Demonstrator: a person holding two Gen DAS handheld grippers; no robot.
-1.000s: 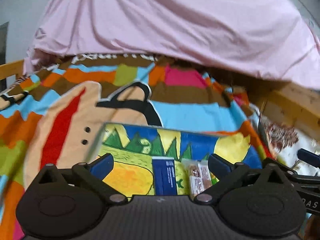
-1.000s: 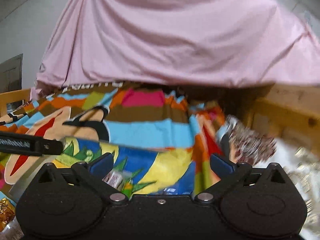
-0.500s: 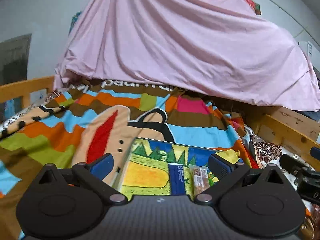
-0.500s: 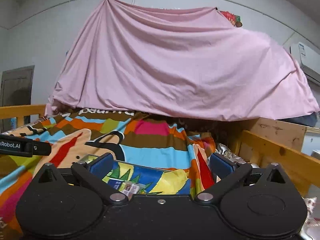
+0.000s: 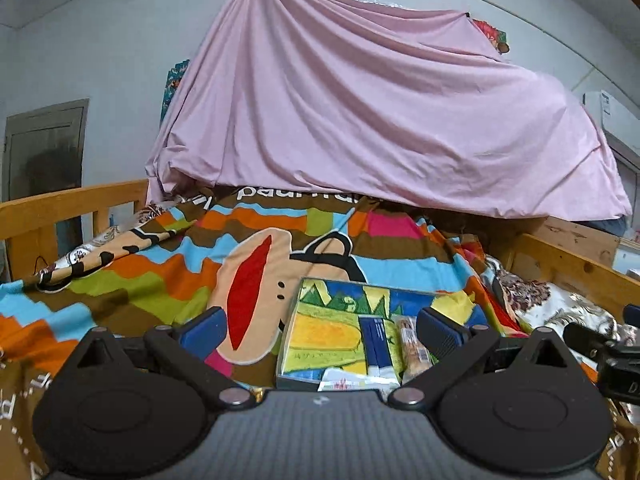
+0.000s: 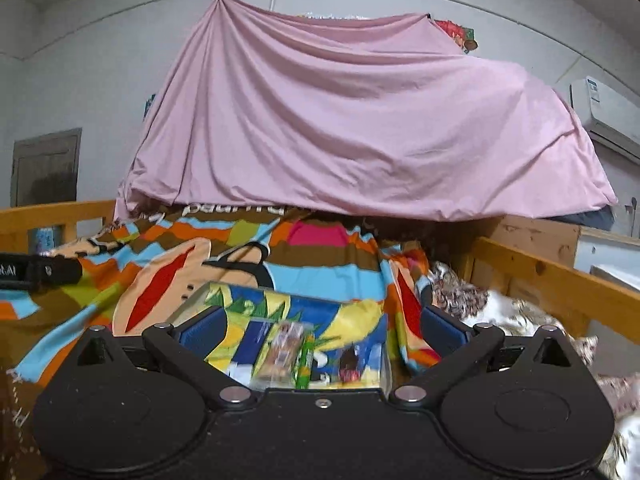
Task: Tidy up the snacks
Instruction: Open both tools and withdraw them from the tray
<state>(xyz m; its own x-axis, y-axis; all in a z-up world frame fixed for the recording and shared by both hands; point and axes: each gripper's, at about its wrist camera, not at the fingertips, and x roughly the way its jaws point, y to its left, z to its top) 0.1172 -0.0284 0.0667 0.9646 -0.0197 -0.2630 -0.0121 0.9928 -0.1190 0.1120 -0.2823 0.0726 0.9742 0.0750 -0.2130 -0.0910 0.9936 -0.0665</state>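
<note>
Colourful snack tray (image 5: 320, 332) lies before the empty, spread left hand-held gripper (image 5: 320, 330).

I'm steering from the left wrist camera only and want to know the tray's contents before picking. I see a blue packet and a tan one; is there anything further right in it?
Observer: Yes. The right wrist view shows a green stick-shaped packet just right of the tan packet in the tray.
Operator: Anything beyond the green one?
Observer: A dark packet lies near the tray's right wall. It is too blurred to read.
Operator: Is the right gripper holding anything?
Observer: No. The right gripper is open, with nothing between its fingers.
</note>
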